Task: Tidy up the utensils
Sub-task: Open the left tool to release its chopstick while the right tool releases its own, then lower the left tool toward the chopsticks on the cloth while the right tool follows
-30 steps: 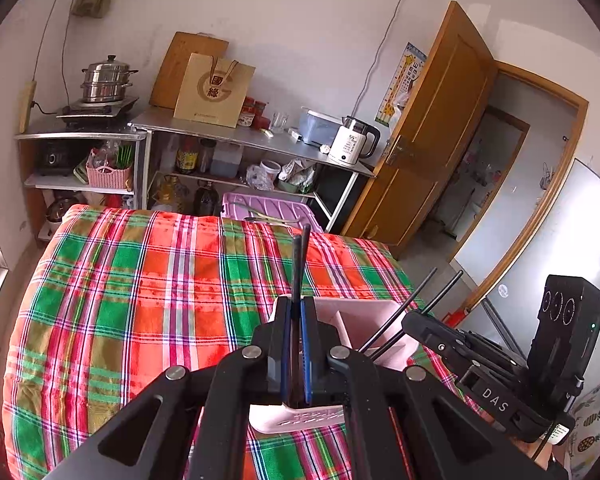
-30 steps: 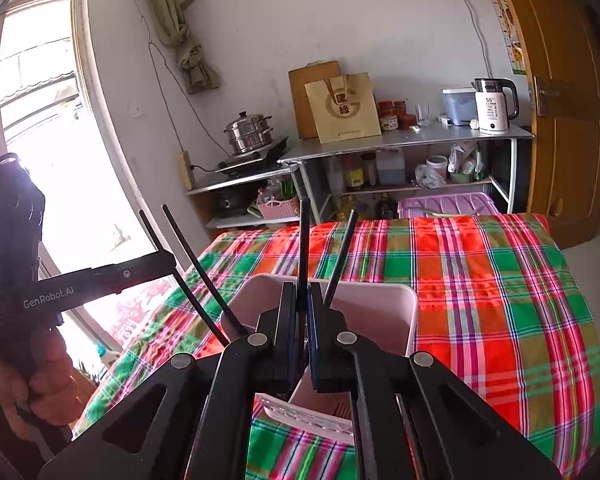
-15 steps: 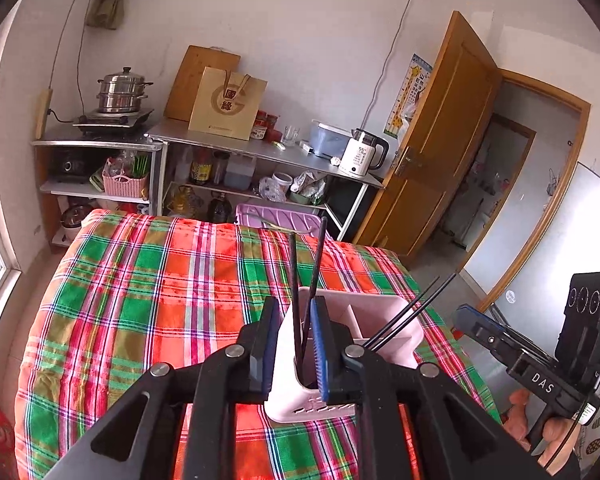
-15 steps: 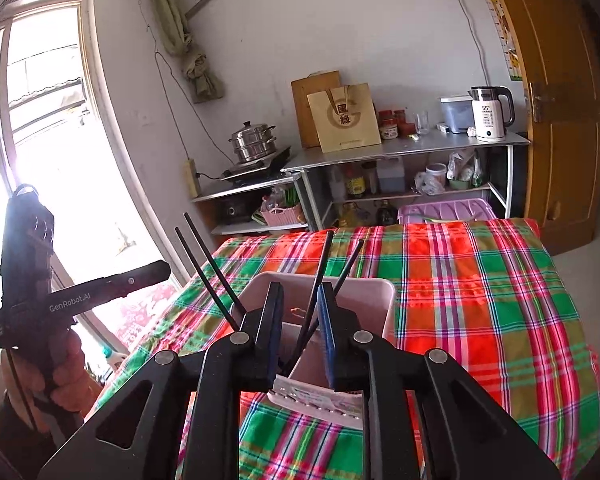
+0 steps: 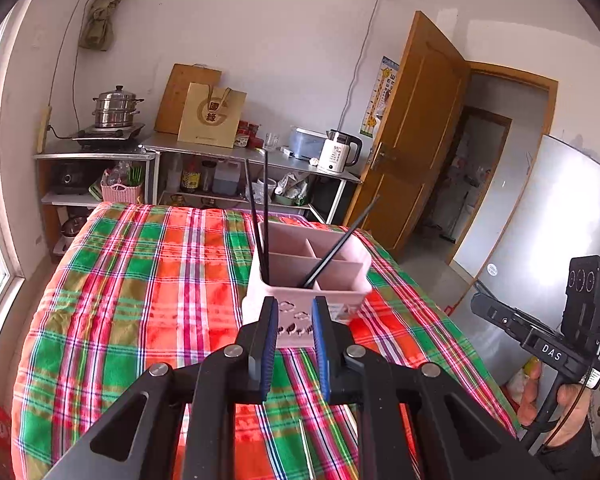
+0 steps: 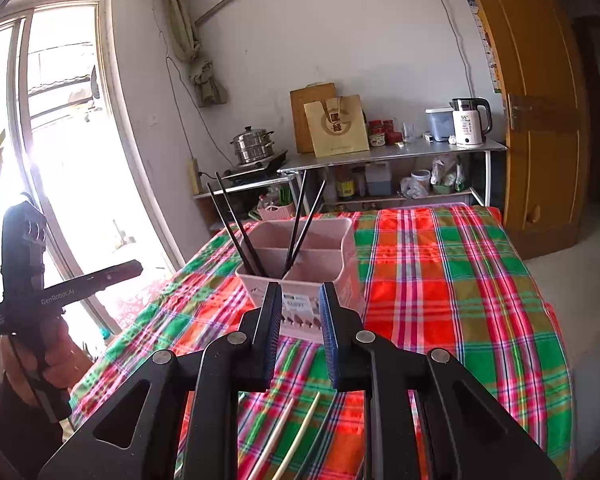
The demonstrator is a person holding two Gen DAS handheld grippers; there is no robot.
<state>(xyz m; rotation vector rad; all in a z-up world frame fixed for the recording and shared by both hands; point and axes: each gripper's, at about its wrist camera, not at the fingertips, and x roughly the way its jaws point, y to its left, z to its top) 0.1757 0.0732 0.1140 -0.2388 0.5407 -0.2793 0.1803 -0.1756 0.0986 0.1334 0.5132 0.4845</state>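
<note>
A pink divided utensil holder (image 5: 342, 280) stands on the plaid tablecloth (image 5: 148, 280); it also shows in the right wrist view (image 6: 328, 264). Black chopsticks stand in it: one pair (image 5: 260, 216) in a left compartment, another pair (image 5: 340, 242) leaning right. In the right wrist view they appear as two pairs (image 6: 236, 228) (image 6: 304, 220). My left gripper (image 5: 294, 312) is open and empty, just short of the holder. My right gripper (image 6: 300, 300) is open and empty, also just short of it. Pale wooden chopsticks (image 6: 288, 436) lie on the cloth under the right gripper.
A metal shelf (image 5: 240, 152) with kettle, paper bag and steamer pot stands behind the table. A wooden door (image 5: 416, 132) is at the right, a window (image 6: 60, 160) at the left. A thin pale stick (image 5: 306, 448) lies under the left gripper.
Both grippers opened, let go of their black chopsticks into the holder, and drew back from it. The chopsticks now stand free in the compartments.
</note>
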